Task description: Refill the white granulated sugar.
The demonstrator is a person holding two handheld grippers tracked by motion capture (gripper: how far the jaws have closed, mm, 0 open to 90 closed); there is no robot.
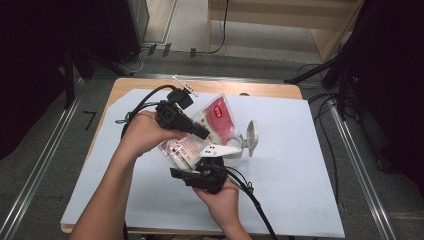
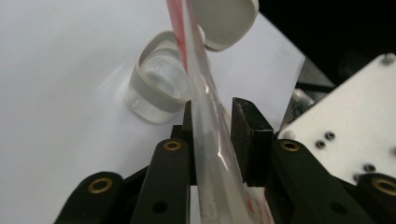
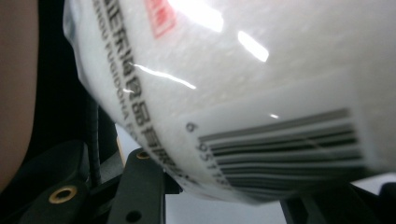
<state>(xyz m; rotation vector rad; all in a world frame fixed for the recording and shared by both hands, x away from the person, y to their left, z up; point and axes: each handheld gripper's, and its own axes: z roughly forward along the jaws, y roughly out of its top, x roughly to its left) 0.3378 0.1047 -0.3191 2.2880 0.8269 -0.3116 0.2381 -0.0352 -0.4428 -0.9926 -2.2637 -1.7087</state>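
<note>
Your left gripper [image 2: 212, 121] pinching the clear bag [image 1: 200, 135], right gripper [image 1: 207, 167] under its base — pads hidden, grip unclear, open jar [image 1: 240, 150] mid-tabletop half hidden behind.

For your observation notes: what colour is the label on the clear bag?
Red, on the bag; clearest in the high view.

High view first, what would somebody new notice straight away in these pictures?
First, the clear plastic bag of white powder with red printing, held up above the middle of the white sheet between the left gripper and the right gripper. Just right of it stands a small clear jar with its grey flip lid open. In the left gripper view the bag's thin edge runs between the black jaws, above the jar.
</note>
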